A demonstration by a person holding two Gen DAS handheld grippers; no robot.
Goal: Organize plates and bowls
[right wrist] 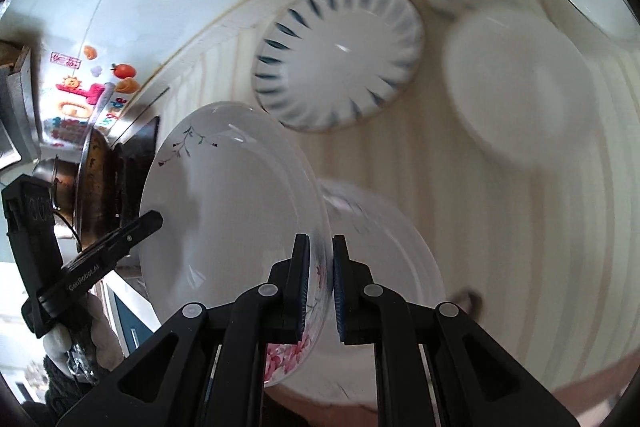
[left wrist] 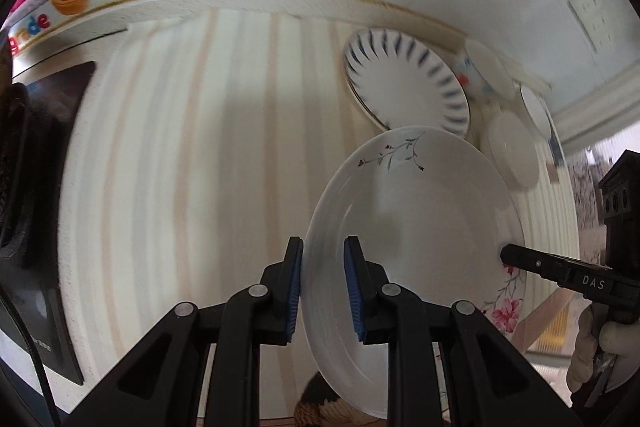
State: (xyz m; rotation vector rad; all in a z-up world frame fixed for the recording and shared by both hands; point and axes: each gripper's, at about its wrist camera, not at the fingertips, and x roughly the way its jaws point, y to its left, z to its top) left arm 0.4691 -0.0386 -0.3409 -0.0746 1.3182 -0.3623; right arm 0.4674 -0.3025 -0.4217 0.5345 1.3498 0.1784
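- Both grippers clamped opposite rims of one white glazed ceramic plate with a thin branch print and pink flowers point(left wrist: 408, 211) point(right wrist: 228, 211); it hung tilted above the cream striped mat point(left wrist: 180, 155) point(right wrist: 520, 227), in front of the blue-dashed plate.
- Left gripper point(left wrist: 322, 291) clenched on the near rim in its own view, blue pads either side of the edge. Right gripper point(right wrist: 320, 287) clenched on the flowered rim.
- In the left wrist view the right gripper's tip point(left wrist: 516, 255) showed at the plate's far edge; in the right wrist view the left one's tip point(right wrist: 148, 221) likewise.
- Handling, judged: stiff, fairly heavy, glazed so slippery, chips or breaks if dropped. Rim pinches were shallow, so two opposite holds looked right; keep it level-ish, no jerks.
- Landmark: round white ribbed plate with blue dashes around the rim point(left wrist: 404, 79) point(right wrist: 340, 55), lying on the mat near the back wall.
- Just right of that plate sat white bowls point(left wrist: 512, 151) point(right wrist: 520, 87), crowded and blurred; count unclear.
- A further white plate point(right wrist: 384, 251) lay under the held one, nearer than the blue-dashed plate.
- Left of the blue-dashed plate: wide bare mat, the best free room. A dark cooktop panel point(left wrist: 44, 219) bounded it further left.
- Mat's back edge and wall ran close behind the blue-dashed plate, little clearance there.
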